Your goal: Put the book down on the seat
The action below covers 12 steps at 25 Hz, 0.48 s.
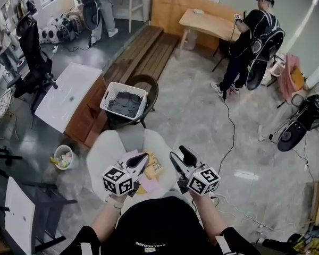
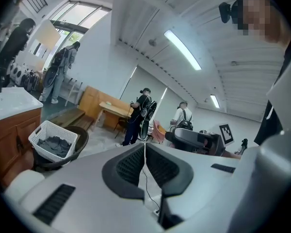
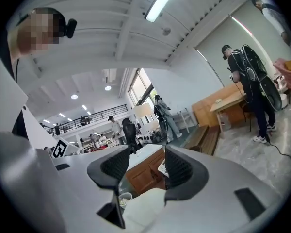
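Item: book (image 1: 153, 169), yellow-orange cover, pink sheets (image 1: 149, 185) showing at its edges, lying flat on the white seat (image 1: 103, 150) toward the near rim. My left gripper (image 1: 142, 159) is hovering over the book's left part, and I am holding its tongs pressed together with nothing between them. I am holding the right gripper (image 1: 181, 155) just beside the book's right edge, tongs apart and empty. A basket (image 1: 125, 101) of grey cloth is sitting just beyond the seat's far edge, and a small bin (image 1: 63, 156) is standing left. Open floor (image 1: 239, 142) is lying right.
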Available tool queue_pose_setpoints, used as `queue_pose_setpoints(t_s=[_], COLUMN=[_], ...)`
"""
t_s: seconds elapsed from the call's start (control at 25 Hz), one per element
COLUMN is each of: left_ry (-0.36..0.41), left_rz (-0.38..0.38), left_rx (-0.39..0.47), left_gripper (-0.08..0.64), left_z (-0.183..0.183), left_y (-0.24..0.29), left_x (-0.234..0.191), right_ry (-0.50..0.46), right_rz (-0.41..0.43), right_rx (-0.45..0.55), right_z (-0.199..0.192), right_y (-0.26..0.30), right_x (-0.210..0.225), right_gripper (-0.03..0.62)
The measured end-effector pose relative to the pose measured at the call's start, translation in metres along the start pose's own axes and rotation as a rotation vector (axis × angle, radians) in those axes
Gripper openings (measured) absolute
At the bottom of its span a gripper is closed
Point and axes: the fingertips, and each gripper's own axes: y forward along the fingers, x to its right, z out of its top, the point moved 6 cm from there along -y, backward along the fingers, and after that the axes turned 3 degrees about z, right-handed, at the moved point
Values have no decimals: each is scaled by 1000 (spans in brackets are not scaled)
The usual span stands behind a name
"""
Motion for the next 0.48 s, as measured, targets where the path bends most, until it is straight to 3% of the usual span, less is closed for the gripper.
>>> queue_pose_setpoints(t_s=[0.28,0.48], left_ry=[22,30], left_rz=[-36,-51], left_rx=[8,9], left_gripper=[17,17], left_z=[9,3], left_y=[16,17], left_x=[13,24], right_ry=[-22,-29], right_rz=[-20,-48], right_rx=[46,51], right_z=[12,8], right_y=[-17,-31], right_x=[2,1], right_gripper=[247,197])
